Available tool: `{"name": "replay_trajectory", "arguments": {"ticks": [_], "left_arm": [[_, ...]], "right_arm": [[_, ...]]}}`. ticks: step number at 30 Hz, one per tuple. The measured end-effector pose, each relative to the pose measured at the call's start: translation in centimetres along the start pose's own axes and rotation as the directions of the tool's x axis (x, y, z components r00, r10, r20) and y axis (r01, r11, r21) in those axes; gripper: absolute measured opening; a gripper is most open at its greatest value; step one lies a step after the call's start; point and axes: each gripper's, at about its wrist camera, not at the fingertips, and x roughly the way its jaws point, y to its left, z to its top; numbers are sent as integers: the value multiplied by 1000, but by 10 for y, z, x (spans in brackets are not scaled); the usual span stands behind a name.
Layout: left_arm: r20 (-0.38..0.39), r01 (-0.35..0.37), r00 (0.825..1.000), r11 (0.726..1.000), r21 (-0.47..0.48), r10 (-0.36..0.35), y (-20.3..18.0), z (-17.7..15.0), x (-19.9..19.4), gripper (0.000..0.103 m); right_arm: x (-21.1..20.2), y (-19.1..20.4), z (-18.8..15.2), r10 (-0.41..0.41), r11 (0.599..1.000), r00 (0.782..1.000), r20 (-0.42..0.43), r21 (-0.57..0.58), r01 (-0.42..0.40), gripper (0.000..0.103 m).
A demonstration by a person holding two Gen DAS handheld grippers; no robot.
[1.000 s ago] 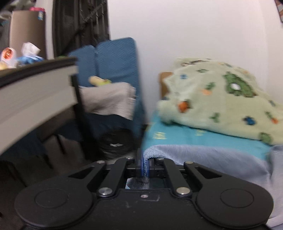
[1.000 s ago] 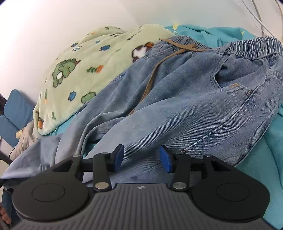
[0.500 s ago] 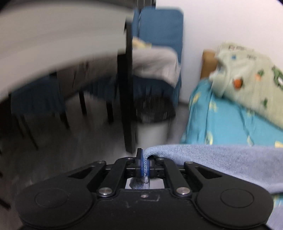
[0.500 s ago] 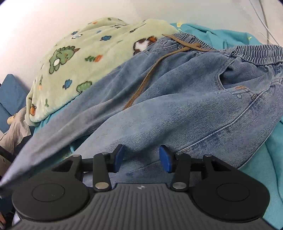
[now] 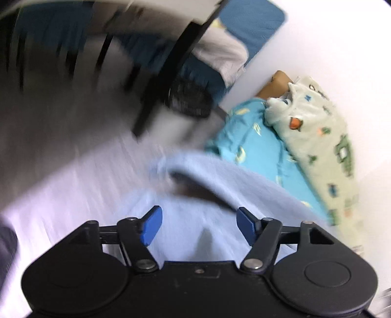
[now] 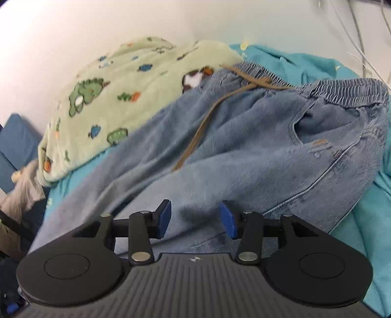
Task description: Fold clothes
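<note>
Light blue jeans [image 6: 244, 146] with an elastic waistband and a brown drawstring [image 6: 202, 127] lie spread on the bed in the right wrist view. My right gripper [image 6: 194, 219] hovers over the leg fabric, its jaws apart and nothing pressed between the blue pads. In the blurred left wrist view the pale hem end of a jeans leg [image 5: 195, 171] hangs loose ahead of my left gripper [image 5: 199, 223]. Its jaws are opening, and the cloth lies beyond and below the pads, not clamped.
A green dinosaur blanket [image 6: 122, 97] lies against the white wall on the teal bedsheet [image 5: 249, 139]. Left of the bed are a blue chair [image 5: 251, 22] with grey cloth on it, a dark bin [image 5: 190, 100] and a black table leg [image 5: 166, 73].
My left gripper, shut on the jeans hem before, has swung, rolled and let go; its jaws now stand apart. The right gripper stayed put while the jeans leg shifted beneath it.
</note>
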Motion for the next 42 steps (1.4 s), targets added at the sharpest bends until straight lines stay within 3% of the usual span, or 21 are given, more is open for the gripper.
{"name": "replay_trajectory", "arguments": {"ticks": [2,4,7,11,17,20,22,23,24,25,26,27,28,33,35,38,42], "left_arm": [[-66,59,996,995,-81,-64,11,-12,-14,69],[-107,45,993,993,-110,-57,19,-26,-24,71],[-157,76,982,979,-190,-107,35,-44,-21,77],[-210,159,945,911,-381,-252,57,-63,8,79],[-208,201,934,910,-363,-289,42,-61,33,77],[-205,186,941,916,-355,-270,36,-56,41,57],[-201,170,947,923,-345,-249,32,-54,46,27],[-200,161,951,928,-337,-238,31,-55,47,22],[-190,159,954,931,-329,-230,28,-54,49,8],[-180,153,959,936,-317,-218,27,-55,47,5],[-168,140,965,938,-317,-201,25,-54,44,4],[-142,136,971,936,-324,-191,23,-54,39,3],[-112,150,974,932,-329,-196,18,-53,30,3],[35,209,976,890,-405,-213,13,-53,-24,3],[94,224,975,873,-432,-203,20,-54,-47,3],[125,235,972,875,-423,-201,21,-41,-60,3],[101,205,979,881,-426,-179,6,1,-37,3]], "right_arm": [[-8,-2,6,11,1000,1000,10,20,-12,49],[-17,-6,14,21,999,1000,22,39,-22,49],[-38,-14,31,27,998,998,64,55,-31,49],[-71,-42,54,-7,997,992,125,82,-3,55],[-88,-112,61,-185,955,966,181,264,133,65],[-70,-135,61,-208,930,969,132,334,154,66],[-55,-143,61,-222,910,971,90,376,174,66],[-48,-144,61,-226,906,971,82,382,179,66],[-41,-145,62,-230,903,970,73,389,185,66],[-34,-145,63,-238,901,969,66,388,195,66],[-28,-144,63,-256,898,965,64,384,213,58],[-24,-142,63,-280,893,958,67,384,234,26],[-22,-141,62,-303,888,950,74,384,253,11],[-50,-140,59,-283,869,943,177,464,174,4],[-70,-131,59,-254,884,940,226,449,131,4],[-90,-115,65,-217,902,940,264,423,89,3],[-80,-78,98,-202,935,937,286,340,98,3]]}}
